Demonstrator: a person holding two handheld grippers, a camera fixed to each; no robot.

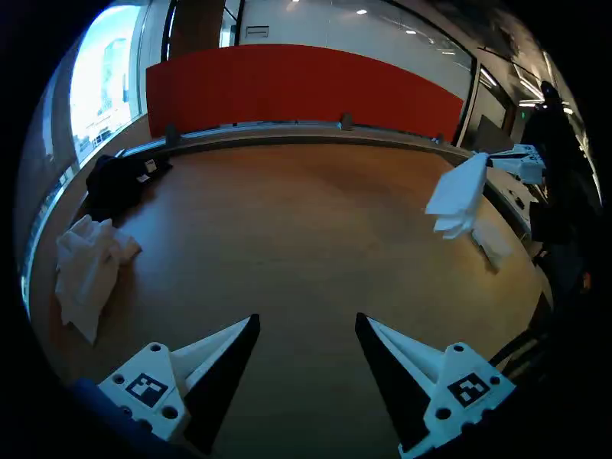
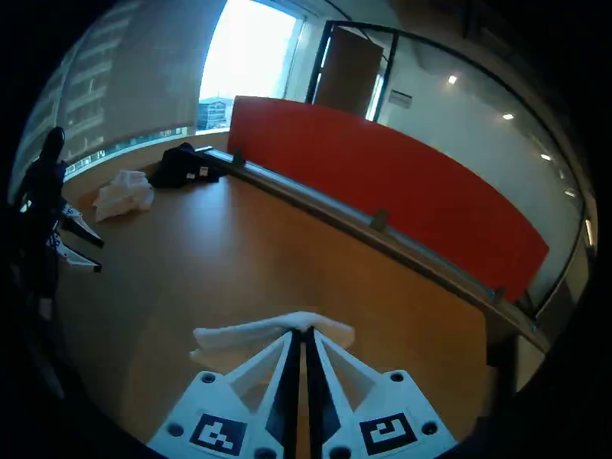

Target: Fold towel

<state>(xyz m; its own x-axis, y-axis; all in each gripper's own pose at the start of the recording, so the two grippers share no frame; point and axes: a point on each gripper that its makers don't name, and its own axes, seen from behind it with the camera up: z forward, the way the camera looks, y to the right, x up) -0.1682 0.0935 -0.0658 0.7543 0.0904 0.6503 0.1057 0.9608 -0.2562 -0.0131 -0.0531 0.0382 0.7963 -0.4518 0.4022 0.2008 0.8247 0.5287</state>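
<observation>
Low over wooden table, left tool spread wide, right tool aloft, pinching folded white towel.

Two towels, one black bag, one red partition

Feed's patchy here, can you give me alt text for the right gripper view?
The right gripper is shut on a folded towel over a wooden table. A red divider runs along the table's far edge. A crumpled towel and a black item lie at the far left.
</observation>
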